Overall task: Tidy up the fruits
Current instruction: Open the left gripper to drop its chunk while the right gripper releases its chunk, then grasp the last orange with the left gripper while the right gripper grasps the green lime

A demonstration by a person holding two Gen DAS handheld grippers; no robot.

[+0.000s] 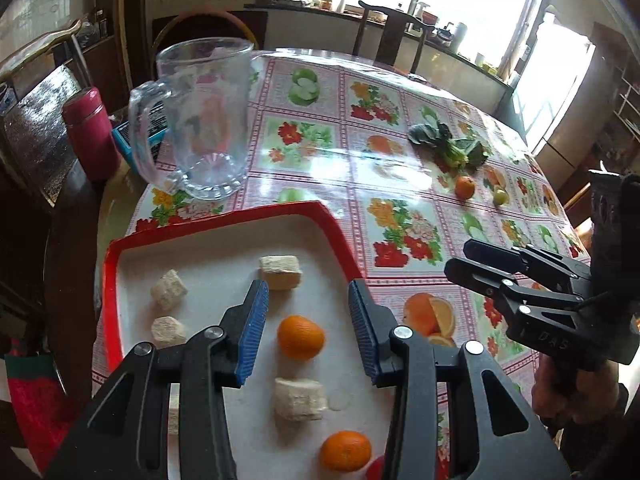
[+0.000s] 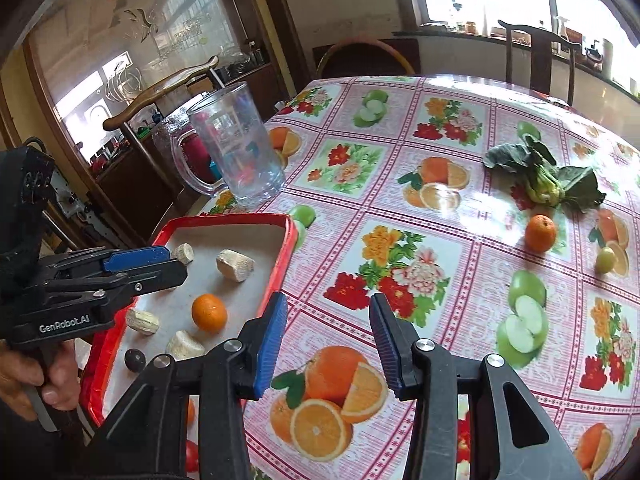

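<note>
Red-rimmed tray (image 1: 120,248) at the table's (image 1: 400,152) near left edge holds two oranges (image 1: 301,337); the right view alone shows a dark fruit (image 2: 135,359) there. A third orange (image 2: 540,233) lies by the greens (image 2: 548,180). Left gripper (image 1: 308,322) and right gripper (image 2: 328,340) gape, holding nothing.
</note>
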